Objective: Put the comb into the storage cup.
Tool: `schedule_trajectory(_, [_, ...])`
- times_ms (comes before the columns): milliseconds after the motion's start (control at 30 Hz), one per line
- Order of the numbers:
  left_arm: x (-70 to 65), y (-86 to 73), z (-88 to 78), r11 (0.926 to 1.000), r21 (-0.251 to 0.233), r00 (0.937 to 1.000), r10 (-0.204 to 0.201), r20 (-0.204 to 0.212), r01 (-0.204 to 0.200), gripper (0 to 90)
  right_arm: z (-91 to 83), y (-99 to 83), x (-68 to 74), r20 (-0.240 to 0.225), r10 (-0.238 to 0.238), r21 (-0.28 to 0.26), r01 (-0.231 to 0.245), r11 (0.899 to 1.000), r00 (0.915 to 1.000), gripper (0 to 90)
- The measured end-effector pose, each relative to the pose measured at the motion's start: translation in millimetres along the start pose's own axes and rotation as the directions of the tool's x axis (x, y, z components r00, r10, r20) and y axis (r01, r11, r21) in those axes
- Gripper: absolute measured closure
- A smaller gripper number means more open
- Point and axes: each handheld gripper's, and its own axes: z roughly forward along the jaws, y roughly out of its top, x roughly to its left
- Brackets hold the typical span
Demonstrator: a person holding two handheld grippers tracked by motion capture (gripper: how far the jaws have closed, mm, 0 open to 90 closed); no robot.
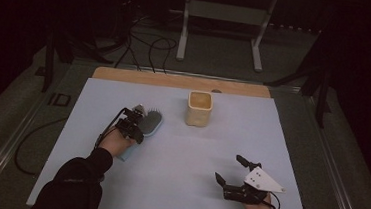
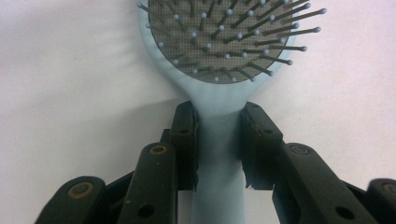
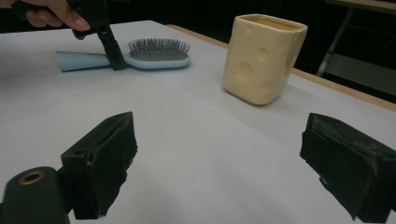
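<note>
— Handled how, judging by looks?

— Probably light and stiff: hairbrush [image 2: 219, 116] of pale blue plastic, smooth along the handle, so likely a little slippery. Lay flat, bristles up, on the left half of the table, left of the cream cup [image 1: 199, 108] and apart from it.

— Best taken where?

— At the narrow neck just below the head, clear of the bristles, which looked likely to bend. Gripped exactly there by the left gripper [image 2: 218, 140]: drawn in on the neck, pads [image 2: 187, 140] pressed against both sides, hairbrush not yet lifted.

— And the right gripper [image 3: 219, 158]?

— Spread wide, held nothing. Sat at the near right of the table, well apart from the hairbrush.

— Surface?

— Pale matt sheet [image 1: 177, 184] over a wooden board [image 1: 175, 80]. Flat and even, probably with enough friction to stop sliding.

— Room?

— Dim. Dark floor beyond, with cables [image 1: 148, 46] and a grey metal stand [image 1: 226, 12] behind the table.
</note>
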Motion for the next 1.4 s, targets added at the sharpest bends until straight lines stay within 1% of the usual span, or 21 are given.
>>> schedule_trajectory(67, [0.2, -0.9, 0.1, 1.0000, -0.009, 1.0000, 0.002, 0.004, -0.002, 69.7, -0.5, -0.1, 0.2, 0.002, -0.001, 0.000, 0.001, 1.000, 1.0000, 10.1])
schedule_trajectory(200, [-0.8, -2.7, -0.3, 0.9991, -0.022, 0.9994, 0.036, -0.004, -0.036, 69.9, -0.2, -0.6, -0.8, 0.000, 0.006, 0.002, -0.006, 1.000, 1.0000, 10.1])
schedule_trajectory(333, [1.6, -7.0, -2.2, 0.9964, -0.060, 0.9981, 0.061, 0.010, -0.060, 69.9, -0.1, -0.5, -1.1, 0.002, 0.010, -0.002, -0.010, 1.000, 1.0000, 10.1])
schedule_trajectory(400, [3.1, -10.5, -7.0, 0.9899, -0.130, 0.9983, 0.058, 0.010, -0.056, 69.9, 0.0, -0.9, -1.2, 0.003, 0.006, 0.002, -0.006, 1.000, 1.0000, 10.1])
schedule_trajectory(433, [3.1, -10.5, -7.0, 0.9899, -0.130, 0.9983, 0.058, 0.010, -0.056, 69.9, 0.0, -0.9, -1.4, 0.005, 0.005, 0.003, -0.005, 1.000, 1.0000, 10.1])
schedule_trajectory(500, [5.0, -12.6, -14.7, 0.9819, -0.178, 0.9973, 0.070, 0.023, -0.064, 69.9, 0.3, -0.7, -1.4, 0.004, 0.009, 0.000, -0.009, 1.000, 0.9999, 10.1])
schedule_trajectory(567, [5.4, -13.0, -17.1, 0.9798, -0.191, 0.9973, 0.067, 0.031, -0.060, 69.9, 0.6, -0.9, -1.3, 0.002, 0.006, 0.002, -0.006, 1.000, 1.0000, 10.1])
schedule_trajectory(667, [5.5, -15.7, -27.0, 0.9702, -0.235, 0.9969, 0.069, 0.037, -0.058, 69.9, 0.6, -0.8, -1.0, 0.001, 0.009, 0.001, -0.009, 1.000, 1.0000, 10.1])
schedule_trajectory(733, [6.4, -16.2, -29.2, 0.9690, -0.240, 0.9960, 0.074, 0.049, -0.060, 69.9, 0.6, -1.0, -0.8, 0.000, 0.008, 0.003, -0.008, 1.000, 1.0000, 10.1])
schedule_trajectory(767, [6.1, -17.8, -33.3, 0.9619, -0.266, 0.9962, 0.076, 0.043, -0.062, 69.9, 0.6, -0.9, -1.1, 0.001, 0.006, 0.002, -0.006, 1.000, 1.0000, 10.1])
schedule_trajectory(800, [6.1, -17.8, -33.3, 0.9619, -0.266, 0.9962, 0.076, 0.043, -0.062, 69.9, 0.5, -0.8, -1.1, 0.001, 0.009, 0.001, -0.009, 1.000, 1.0000, 10.1])
schedule_trajectory(900, [7.2, -19.8, -40.6, 0.9493, -0.309, 0.9950, 0.082, 0.057, -0.061, 69.9, 0.7, -1.0, -0.9, 0.000, 0.008, 0.002, -0.008, 1.000, 1.0000, 10.1])
schedule_trajectory(967, [7.3, -20.1, -42.2, 0.9465, -0.318, 0.9954, 0.075, 0.060, -0.052, 69.9, 1.0, -1.1, -1.2, 0.000, 0.008, 0.001, -0.008, 1.000, 1.0000, 10.1])
schedule_trajectory(1067, [6.3, -20.3, -47.3, 0.9313, -0.359, 0.9933, 0.094, 0.067, -0.064, 69.8, 0.9, -1.0, -0.5, -0.001, 0.008, 0.003, -0.008, 1.000, 1.0000, 10.1])
schedule_trajectory(1167, [2.7, -18.9, -55.2, 0.9110, -0.407, 0.9912, 0.108, 0.076, -0.068, 69.9, 0.8, -1.0, -1.4, 0.001, 0.007, 0.001, -0.007, 1.000, 1.0000, 10.1])
schedule_trajectory(1200, [2.7, -18.9, -55.2, 0.9110, -0.407, 0.9912, 0.108, 0.076, -0.068, 69.9, 0.7, -1.1, -1.4, 0.002, 0.006, 0.002, -0.006, 1.000, 1.0000, 10.1])
schedule_trajectory(1267, [-0.7, -16.8, -60.9, 0.8971, -0.436, 0.9877, 0.123, 0.097, -0.069, 69.8, 0.4, -0.8, -1.5, 0.002, 0.008, 0.000, -0.008, 1.000, 1.0000, 10.1])
schedule_trajectory(1300, [-0.7, -16.8, -60.9, 0.8971, -0.436, 0.9877, 0.123, 0.097, -0.069, 69.8, 0.3, -0.8, -1.4, 0.002, 0.006, 0.001, -0.006, 1.000, 1.0000, 10.1])
schedule_trajectory(1333, [-3.5, -15.5, -64.8, 0.8842, -0.461, 0.9847, 0.139, 0.106, -0.075, 69.8, 0.2, -0.8, -1.3, 0.003, 0.006, 0.002, -0.006, 1.000, 1.0000, 10.1])
schedule_trajectory(1367, [-3.5, -15.5, -64.8, 0.8842, -0.461, 0.9847, 0.139, 0.106, -0.075, 69.8, 0.2, -0.8, -1.3, 0.003, 0.006, 0.002, -0.006, 1.000, 1.0000, 10.1])
schedule_trajectory(1400, [-6.3, -13.8, -68.2, 0.8767, -0.474, 0.9804, 0.157, 0.119, -0.083, 69.8, 0.1, -0.8, -1.4, 0.002, 0.009, -0.002, -0.009, 1.000, 1.0000, 10.1])
